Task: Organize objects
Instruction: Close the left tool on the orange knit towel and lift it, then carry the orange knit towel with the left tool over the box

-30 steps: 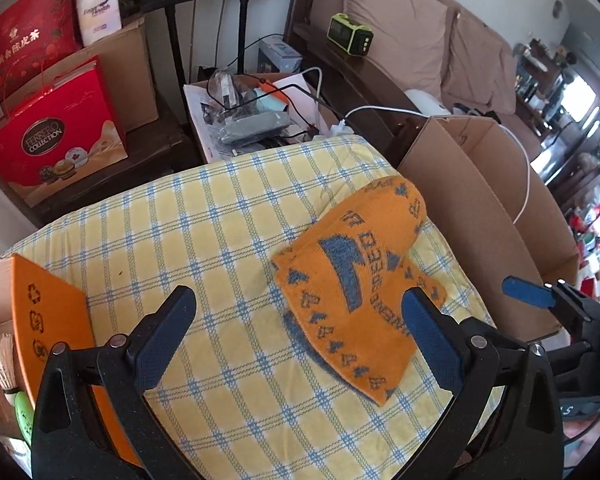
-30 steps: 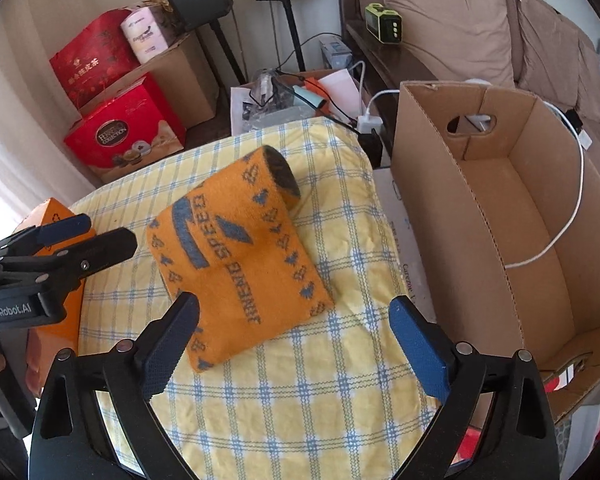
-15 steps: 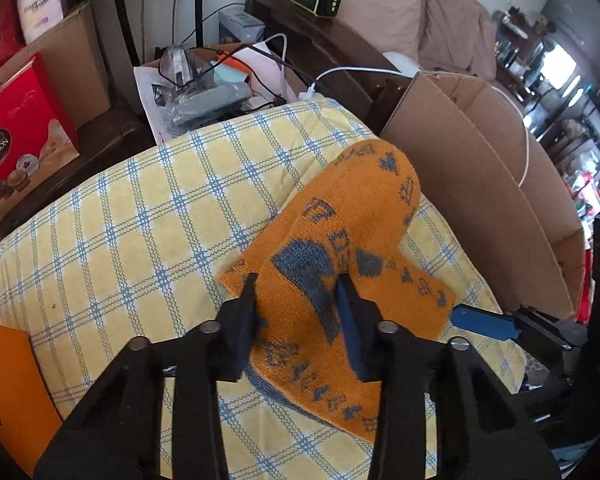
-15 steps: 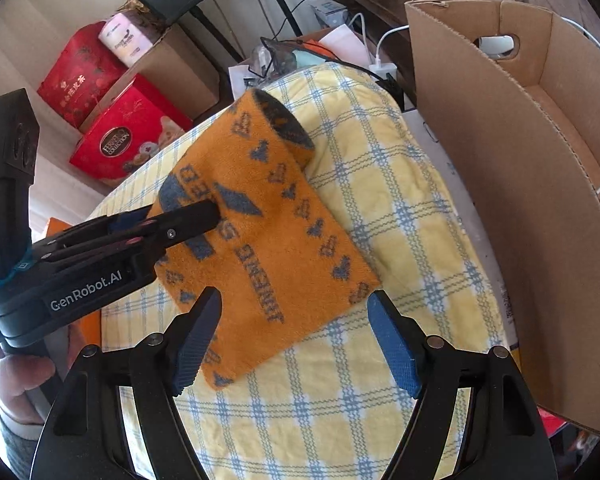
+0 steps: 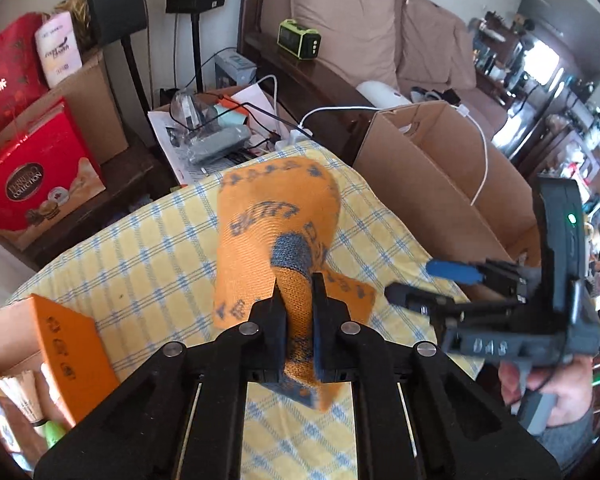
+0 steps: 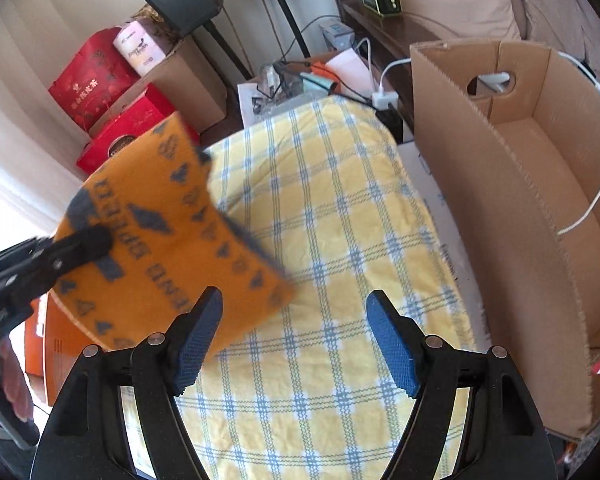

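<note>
Towel [image 5: 274, 216] hangs pinched in my left gripper [image 5: 298, 300], lifted off the checked cloth [image 6: 332, 208]; my right gripper [image 6: 296, 332] waits spread and empty just beside it. I judge the cardboard box [image 6: 496, 200] the target, so I carry high enough to clear its wall.

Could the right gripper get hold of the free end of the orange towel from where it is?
Probably yes. The right gripper is open, and the orange towel hangs from the left gripper just beside its left finger with nothing between them.
</note>
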The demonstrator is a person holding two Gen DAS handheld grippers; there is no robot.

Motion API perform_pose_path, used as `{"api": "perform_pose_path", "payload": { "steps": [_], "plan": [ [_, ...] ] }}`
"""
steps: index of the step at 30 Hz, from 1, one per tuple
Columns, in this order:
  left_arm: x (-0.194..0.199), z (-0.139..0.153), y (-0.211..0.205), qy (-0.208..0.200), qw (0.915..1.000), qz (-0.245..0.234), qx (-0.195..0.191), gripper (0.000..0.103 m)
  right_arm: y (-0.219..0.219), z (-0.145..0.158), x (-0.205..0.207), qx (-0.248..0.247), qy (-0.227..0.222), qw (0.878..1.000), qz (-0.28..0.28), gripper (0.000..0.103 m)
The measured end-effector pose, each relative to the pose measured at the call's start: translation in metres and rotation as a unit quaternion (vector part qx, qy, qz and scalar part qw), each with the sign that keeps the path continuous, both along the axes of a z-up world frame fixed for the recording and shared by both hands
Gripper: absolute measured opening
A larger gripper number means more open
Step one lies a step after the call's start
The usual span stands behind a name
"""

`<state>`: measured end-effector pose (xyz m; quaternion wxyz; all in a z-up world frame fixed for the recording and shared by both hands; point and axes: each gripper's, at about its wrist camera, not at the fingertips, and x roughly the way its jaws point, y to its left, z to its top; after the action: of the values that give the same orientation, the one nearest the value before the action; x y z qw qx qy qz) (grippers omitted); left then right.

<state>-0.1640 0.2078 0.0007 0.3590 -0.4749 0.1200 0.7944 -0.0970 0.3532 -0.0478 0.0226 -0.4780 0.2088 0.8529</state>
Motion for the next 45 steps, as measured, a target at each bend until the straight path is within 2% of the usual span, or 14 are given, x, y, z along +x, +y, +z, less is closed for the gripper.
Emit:
{"api": "perform_pose_path", "payload": {
  "steps": [4,7,12,16,20,24,30,36,38,40,45],
  "plan": [
    [0.007,0.019,-0.021,0.012,0.9997,0.010,0.019,0.009,0.002,0.011,-0.001,0.009,0.011,1.000,-0.001,0.077],
    [0.007,0.041,-0.042,0.009,0.9978,0.022,0.062,0.009,-0.001,0.018,-0.001,0.013,0.017,1.000,0.003,0.077],
    [0.008,0.087,-0.070,0.046,0.9929,0.044,0.100,0.009,-0.009,0.028,-0.001,0.014,0.026,0.999,0.018,0.077],
    [0.008,0.118,-0.085,0.074,0.9891,0.056,0.114,0.009,-0.026,0.042,0.002,0.009,0.047,0.998,0.044,0.077],
    [0.007,0.138,-0.091,0.095,0.9868,0.067,0.112,0.009,-0.054,0.061,0.005,0.012,0.068,0.994,0.084,0.077],
    [0.003,0.144,-0.095,0.094,0.9859,0.085,0.110,0.009,-0.082,0.077,0.007,0.011,0.084,0.989,0.117,0.077],
    [0.008,0.142,-0.101,0.086,0.9872,0.079,0.108,0.009,-0.113,0.097,0.000,0.033,0.114,0.982,0.150,0.077],
    [0.016,0.153,-0.117,0.109,0.9850,0.095,0.095,0.009,-0.141,0.110,-0.005,0.026,0.120,0.975,0.184,0.077],
    [0.016,0.157,-0.128,0.109,0.9844,0.102,0.093,0.009,-0.154,0.114,-0.006,0.033,0.125,0.971,0.199,0.074],
    [0.017,0.160,-0.140,0.108,0.9841,0.108,0.092,0.009,-0.168,0.118,-0.010,0.037,0.128,0.968,0.211,0.066],
    [0.020,0.166,-0.169,0.113,0.9816,0.126,0.088,0.009,-0.209,0.127,-0.021,0.032,0.137,0.959,0.248,0.060]
  ]
}}
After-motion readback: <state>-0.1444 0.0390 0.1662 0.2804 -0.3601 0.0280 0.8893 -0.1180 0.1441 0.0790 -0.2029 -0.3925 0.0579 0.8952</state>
